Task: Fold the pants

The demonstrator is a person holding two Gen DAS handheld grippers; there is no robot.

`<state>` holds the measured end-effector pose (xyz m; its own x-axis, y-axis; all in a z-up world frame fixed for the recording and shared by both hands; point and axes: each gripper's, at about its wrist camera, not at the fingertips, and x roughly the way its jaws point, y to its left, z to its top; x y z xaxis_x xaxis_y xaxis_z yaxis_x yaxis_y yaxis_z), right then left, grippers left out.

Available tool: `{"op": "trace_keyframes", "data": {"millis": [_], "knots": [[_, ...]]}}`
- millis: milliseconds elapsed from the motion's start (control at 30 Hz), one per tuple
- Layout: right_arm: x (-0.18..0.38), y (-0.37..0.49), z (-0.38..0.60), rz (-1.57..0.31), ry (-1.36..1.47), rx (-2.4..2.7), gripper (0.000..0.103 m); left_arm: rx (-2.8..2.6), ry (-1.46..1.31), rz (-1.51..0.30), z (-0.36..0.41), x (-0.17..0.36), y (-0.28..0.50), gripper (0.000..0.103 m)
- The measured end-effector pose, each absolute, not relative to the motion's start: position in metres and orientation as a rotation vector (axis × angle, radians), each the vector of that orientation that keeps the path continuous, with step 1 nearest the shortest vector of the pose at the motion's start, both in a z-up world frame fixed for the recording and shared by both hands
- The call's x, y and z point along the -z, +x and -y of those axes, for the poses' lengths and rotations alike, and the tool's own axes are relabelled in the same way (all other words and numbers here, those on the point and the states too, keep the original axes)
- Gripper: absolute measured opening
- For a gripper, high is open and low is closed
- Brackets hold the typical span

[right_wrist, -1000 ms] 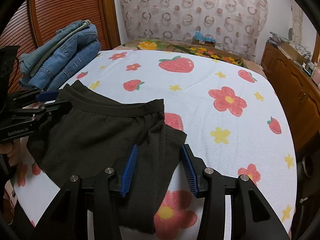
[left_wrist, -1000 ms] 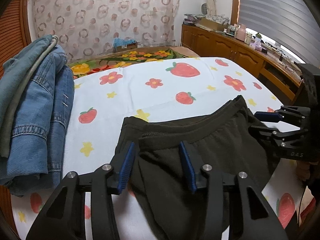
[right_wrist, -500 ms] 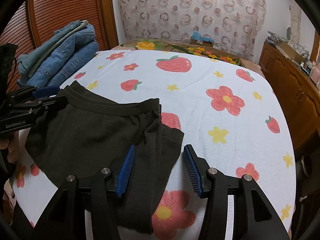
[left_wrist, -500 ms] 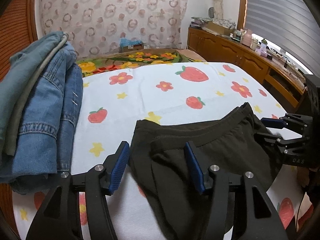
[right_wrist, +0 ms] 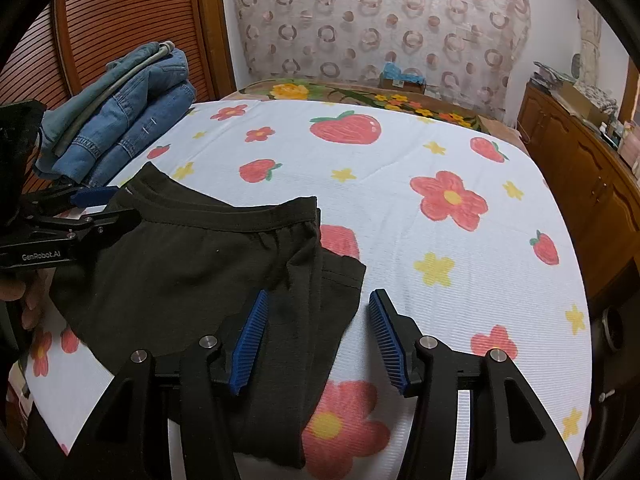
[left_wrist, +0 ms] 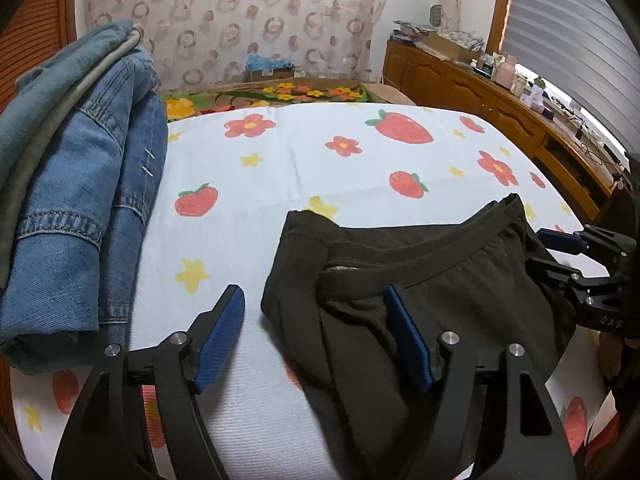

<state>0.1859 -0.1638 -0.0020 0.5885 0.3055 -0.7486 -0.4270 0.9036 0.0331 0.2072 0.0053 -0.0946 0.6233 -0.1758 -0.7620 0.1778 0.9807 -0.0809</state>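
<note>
Black pants (left_wrist: 460, 300) folded, bunched w/ waistband uppermost, on bedsheet (left_wrist: 340, 176).

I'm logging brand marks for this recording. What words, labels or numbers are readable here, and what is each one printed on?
"GenRobot.AI": white print on the side of the left tongs, seen from the right wrist camera.
"DAS" (possibly "D4S", blurred): faint print on the side of the right tongs, seen from the left wrist camera.
No readable text on the black pants, the jeans pile or the bed sheet.
</note>
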Motion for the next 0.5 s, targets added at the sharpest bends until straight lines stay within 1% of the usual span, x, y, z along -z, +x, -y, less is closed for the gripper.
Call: {"op": "trace_keyframes", "data": {"millis": [300,367,400,433,467,500], "knots": [[0.0005,0.1900,0.1724,-0.856,-0.082,-0.436,0.055,0.207,-0.009,-0.885,-0.0065,0.0953,0.2097,0.076],[-0.0005,0.1910,0.1716,-0.862,-0.085,-0.427,0.050,0.207,-0.007,-0.885,-0.0066,0.0952,0.2098,0.076],[-0.0008,0.1920,0.1700,-0.865,-0.090,-0.427,0.046,0.207,-0.007,-0.885,-0.0067,0.0952,0.2100,0.076],[-0.0014,0.1933,0.1685,-0.869,-0.089,-0.433,0.038,0.207,-0.008,-0.885,-0.0068,0.0953,0.2098,0.076],[-0.0019,0.1948,0.1670,-0.874,-0.080,-0.441,0.033,0.208,-0.009,-0.885,-0.0068,0.0953,0.2101,0.076],[-0.0023,0.1961,0.1655,-0.881,-0.069,-0.451,0.025,0.207,-0.009,-0.885,-0.0065,0.0953,0.2098,0.076]]}}
